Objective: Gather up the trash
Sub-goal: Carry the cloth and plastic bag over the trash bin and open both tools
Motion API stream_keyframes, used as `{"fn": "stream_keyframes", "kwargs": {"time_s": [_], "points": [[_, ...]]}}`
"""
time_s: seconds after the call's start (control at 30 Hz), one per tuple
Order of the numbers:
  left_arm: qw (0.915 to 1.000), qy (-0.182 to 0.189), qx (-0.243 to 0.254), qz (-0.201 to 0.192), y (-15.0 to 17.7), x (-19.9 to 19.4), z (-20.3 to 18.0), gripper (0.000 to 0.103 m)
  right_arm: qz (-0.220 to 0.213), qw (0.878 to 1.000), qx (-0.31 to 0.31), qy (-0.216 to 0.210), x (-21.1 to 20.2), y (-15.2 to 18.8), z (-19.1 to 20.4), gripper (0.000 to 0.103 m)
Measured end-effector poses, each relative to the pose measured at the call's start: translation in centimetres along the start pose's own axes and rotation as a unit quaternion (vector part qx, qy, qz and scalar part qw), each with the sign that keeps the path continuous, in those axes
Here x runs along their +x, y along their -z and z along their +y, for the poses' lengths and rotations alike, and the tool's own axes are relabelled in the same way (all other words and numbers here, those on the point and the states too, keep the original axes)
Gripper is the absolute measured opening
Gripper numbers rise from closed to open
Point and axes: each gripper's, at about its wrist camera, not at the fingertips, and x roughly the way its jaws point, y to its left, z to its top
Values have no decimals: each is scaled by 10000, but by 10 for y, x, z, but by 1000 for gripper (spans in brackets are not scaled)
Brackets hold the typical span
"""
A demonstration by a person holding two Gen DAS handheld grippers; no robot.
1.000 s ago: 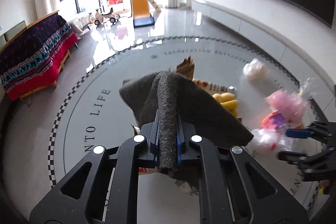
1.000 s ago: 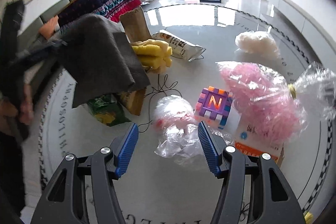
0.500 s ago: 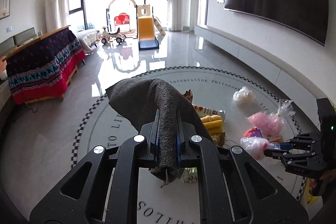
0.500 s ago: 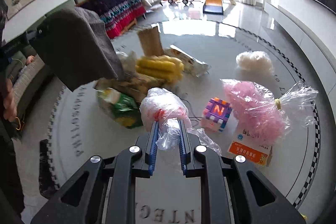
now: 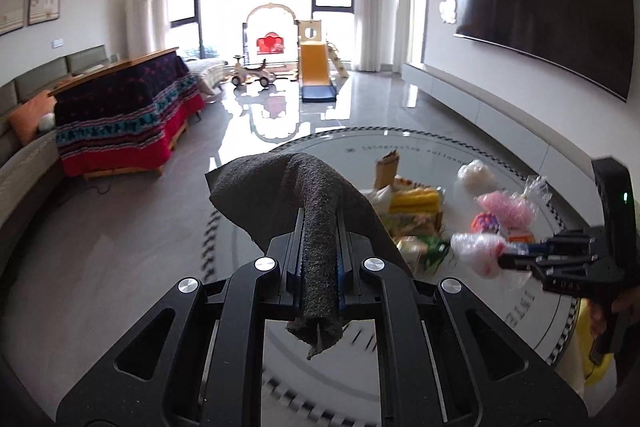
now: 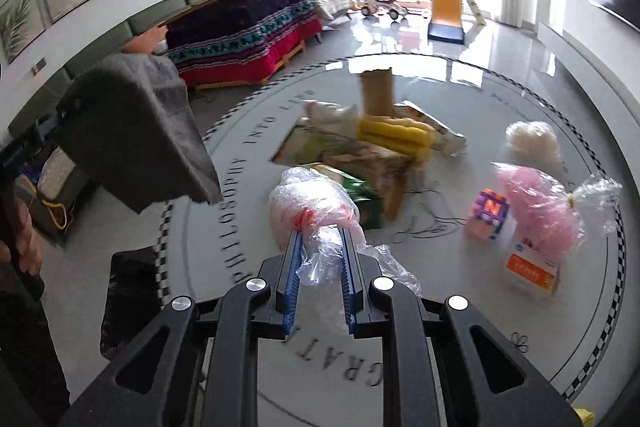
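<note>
My left gripper [image 5: 320, 227] is shut on a grey cloth [image 5: 292, 187], which drapes over its fingers and hangs in the air. In the right wrist view the same grey cloth [image 6: 136, 131] hangs at the left. My right gripper [image 6: 320, 235] is shut on a crumpled clear plastic bag [image 6: 312, 203] with red inside, held above the floor. From the left wrist view, the right gripper [image 5: 516, 255] and the plastic bag [image 5: 476, 251] sit at the right edge.
Trash lies on a round floor emblem: a yellow bundle [image 6: 394, 133], cardboard [image 6: 376, 91], a green packet [image 6: 360, 191], a pink bag [image 6: 536, 203], a letter cube [image 6: 488, 215], an orange-white box [image 6: 528, 267], a white wad [image 6: 530, 141]. A black bag [image 6: 128, 299] lies left. A blanket-covered bench [image 5: 120, 123] stands beyond.
The right gripper closed on the plastic bag and lifted it off the floor. Both grippers rose and drew back from the pile, the left still carrying the cloth.
</note>
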Motion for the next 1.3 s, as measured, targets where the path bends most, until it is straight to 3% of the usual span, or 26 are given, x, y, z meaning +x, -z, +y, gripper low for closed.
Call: {"fn": "stream_keyframes", "kwargs": {"time_s": [0.37,0.67,0.87,1.03,1.07,1.1,1.13,1.17,1.23,1.3], "points": [[9964,-699,-452,130,79,-73,47,11,249,9938,-821,-705,19,12,111,20],[9847,-1334,-1045,404,140,-124,96,11,643,9768,-1405,-1485,43,33,214,20],[9667,-1923,-1495,782,186,-145,130,11,1065,9585,-1844,-1894,59,57,275,20],[9431,-2314,-2110,1116,222,-152,164,11,1387,9407,-2207,-2173,71,80,323,20],[9395,-2375,-2187,1147,226,-154,169,11,1475,9366,-2239,-2255,76,82,333,23],[9360,-2429,-2257,1186,229,-154,173,11,1561,9332,-2301,-2276,80,85,344,38],[9326,-2476,-2324,1221,230,-155,176,13,1569,9336,-2350,-2204,85,86,351,50],[9278,-2541,-2425,1253,232,-156,179,36,1460,9369,-2395,-2088,87,87,358,70],[9147,-2775,-2642,1286,235,-161,187,94,1356,9383,-2471,-2003,89,88,365,73],[9127,-2872,-2674,1138,237,-169,189,97,1436,9367,-2420,-2082,91,89,366,73]]}}
